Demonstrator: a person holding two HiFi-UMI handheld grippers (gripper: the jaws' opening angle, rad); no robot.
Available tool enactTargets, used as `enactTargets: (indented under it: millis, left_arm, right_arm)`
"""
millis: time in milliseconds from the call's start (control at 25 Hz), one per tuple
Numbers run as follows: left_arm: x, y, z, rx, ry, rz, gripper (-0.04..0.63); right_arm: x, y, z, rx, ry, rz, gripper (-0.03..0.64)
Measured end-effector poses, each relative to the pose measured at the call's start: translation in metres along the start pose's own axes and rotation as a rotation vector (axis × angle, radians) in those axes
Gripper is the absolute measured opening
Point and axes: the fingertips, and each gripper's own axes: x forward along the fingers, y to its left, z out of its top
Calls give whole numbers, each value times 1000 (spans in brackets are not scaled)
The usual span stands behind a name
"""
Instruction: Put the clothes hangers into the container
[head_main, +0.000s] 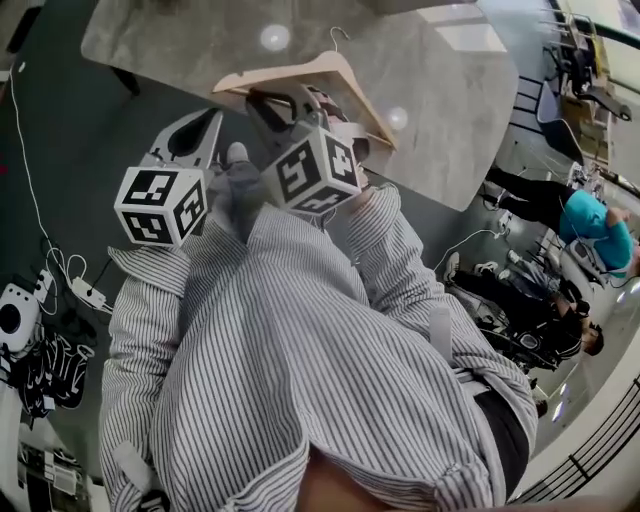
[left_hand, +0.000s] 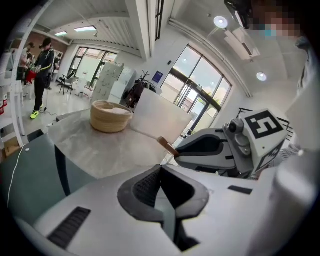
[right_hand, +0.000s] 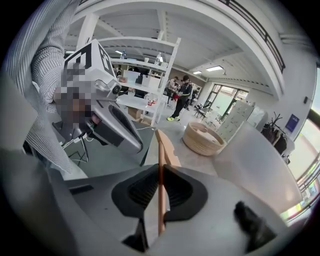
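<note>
The right gripper (right_hand: 160, 172) is recorded with its jaws closed on a wooden clothes hanger (head_main: 322, 68), whose thin bar is clamped edge-on between them. The hanger is positioned over the near edge of the grey counter (head_main: 455, 95), with its metal hook (head_main: 341, 36) directed toward the far side. Whether it rests on the counter or is held just clear cannot be settled from the head view. The left gripper (left_hand: 161, 170) is noted just left of the right one, its jaws fully closed with nothing held between them. A round woven container (left_hand: 110, 116) is seen standing on the counter, well apart from the hanger.
</note>
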Motion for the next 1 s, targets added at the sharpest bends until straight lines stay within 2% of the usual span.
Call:
enactTargets:
  millis: [320,680,880,1000]
  left_arm:
    - [4,-32,61,121,-78,-72,11]
    - [12,-72,117,222,-150,-159,9]
    - [18,-91,142,289,-179,-200,11]
    - [22,-98,155,287,-198,-226,11]
  right_arm:
    - [-43,-52,17,92,-64,-143,40]
    - [-95,-107,19,172,-105,-326,38]
    - [-120,-130,25,212,-167,-380,35]
    - [-135,-142,28,241,-188,-403,35]
